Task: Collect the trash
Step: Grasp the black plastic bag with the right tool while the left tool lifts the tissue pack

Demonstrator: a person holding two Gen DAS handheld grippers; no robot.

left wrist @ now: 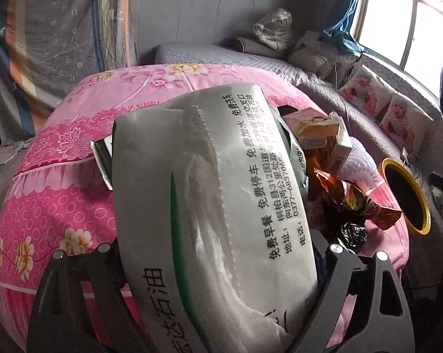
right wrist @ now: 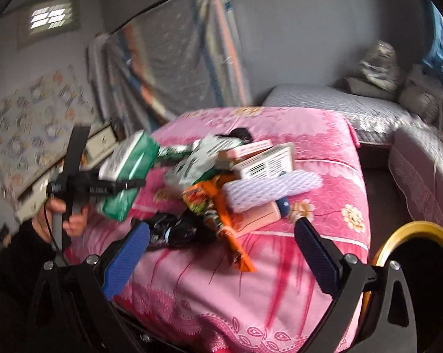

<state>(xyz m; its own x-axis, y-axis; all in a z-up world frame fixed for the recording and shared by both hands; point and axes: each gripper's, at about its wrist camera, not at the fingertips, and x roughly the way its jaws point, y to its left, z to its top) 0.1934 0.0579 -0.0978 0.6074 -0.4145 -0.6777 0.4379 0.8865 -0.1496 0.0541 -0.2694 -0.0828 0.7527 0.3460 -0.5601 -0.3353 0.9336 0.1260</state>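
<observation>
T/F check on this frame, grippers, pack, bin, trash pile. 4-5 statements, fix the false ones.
1. The left gripper holds a white and green tissue pack. True.
2. The right gripper is clamped on the orange wrapper. False: its jaws are wide apart, holding nothing.
3. The trash pile lies on a pink floral blanket. True.
4. The yellow-rimmed bin stands on top of the blanket. False: it sits beside the bed, off the blanket's edge.
5. The white foam net is already inside the bin. False: it lies in the pile.
</observation>
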